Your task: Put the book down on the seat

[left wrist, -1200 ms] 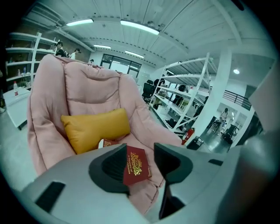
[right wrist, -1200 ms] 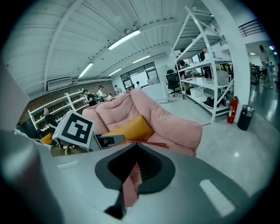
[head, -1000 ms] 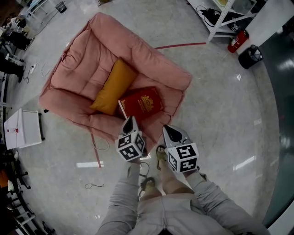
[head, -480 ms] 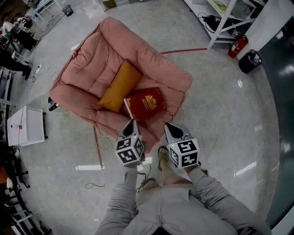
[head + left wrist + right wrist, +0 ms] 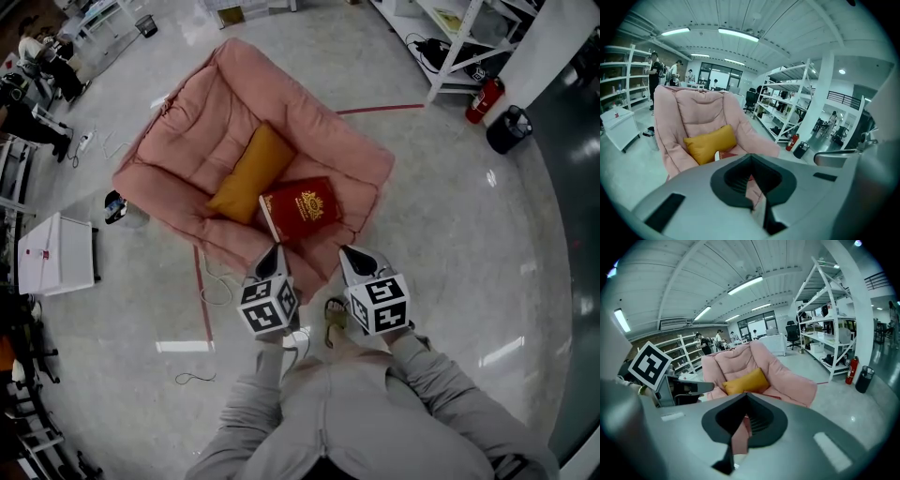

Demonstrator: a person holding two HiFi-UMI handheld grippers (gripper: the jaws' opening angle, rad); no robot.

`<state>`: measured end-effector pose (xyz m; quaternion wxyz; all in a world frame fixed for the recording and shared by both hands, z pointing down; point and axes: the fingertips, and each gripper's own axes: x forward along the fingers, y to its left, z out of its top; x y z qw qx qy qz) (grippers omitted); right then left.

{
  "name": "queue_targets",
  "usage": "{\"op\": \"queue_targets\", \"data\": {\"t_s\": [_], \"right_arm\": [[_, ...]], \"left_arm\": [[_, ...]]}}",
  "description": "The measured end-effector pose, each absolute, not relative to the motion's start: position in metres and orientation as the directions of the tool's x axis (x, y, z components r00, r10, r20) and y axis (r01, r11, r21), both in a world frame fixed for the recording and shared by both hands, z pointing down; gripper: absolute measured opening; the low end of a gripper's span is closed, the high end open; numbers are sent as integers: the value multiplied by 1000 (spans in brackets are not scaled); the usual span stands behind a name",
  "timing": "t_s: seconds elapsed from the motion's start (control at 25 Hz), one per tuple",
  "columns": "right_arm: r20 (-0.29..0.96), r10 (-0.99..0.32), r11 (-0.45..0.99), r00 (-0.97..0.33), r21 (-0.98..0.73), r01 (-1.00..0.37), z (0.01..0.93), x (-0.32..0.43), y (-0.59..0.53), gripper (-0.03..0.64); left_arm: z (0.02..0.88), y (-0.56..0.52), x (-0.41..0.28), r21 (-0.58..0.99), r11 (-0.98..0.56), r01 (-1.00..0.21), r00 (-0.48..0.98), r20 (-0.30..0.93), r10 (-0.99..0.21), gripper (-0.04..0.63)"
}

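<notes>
Pale polished floor (image 5: 450,216) spreads through a large workroom, with white shelf racks (image 5: 459,37), a red fire extinguisher (image 5: 480,86) and a black bin (image 5: 507,122) off to the right. A pink padded armchair (image 5: 202,141) stands on the floor ahead of the person, and a yellow cushion (image 5: 246,173) leans across its seat. The red book (image 5: 305,206) lies flat on the front part of that seat, cover up, just beside the cushion's lower end, with its white page edge turned towards the person.

The left gripper (image 5: 273,255) and right gripper (image 5: 354,258) hang side by side over the chair's front edge, both pointing at the chair. The book lies beyond the tips of both and touches neither; its near corner is closer to the left gripper. In the left gripper view the jaws are pressed together with nothing between them, and the cushion (image 5: 710,143) shows above them. In the right gripper view the jaws likewise meet, empty, with the chair beyond.
</notes>
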<state>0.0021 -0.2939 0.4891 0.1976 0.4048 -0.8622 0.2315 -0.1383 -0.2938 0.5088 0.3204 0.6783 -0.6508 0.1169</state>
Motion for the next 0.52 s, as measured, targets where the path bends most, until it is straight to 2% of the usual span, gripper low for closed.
{"op": "queue_targets", "data": {"t_s": [0.52], "right_arm": [[519, -597, 598, -612, -221, -770, 479, -1, -279, -2]], "left_arm": [[498, -283, -135, 289, 39, -957, 139, 570, -810, 5]]}}
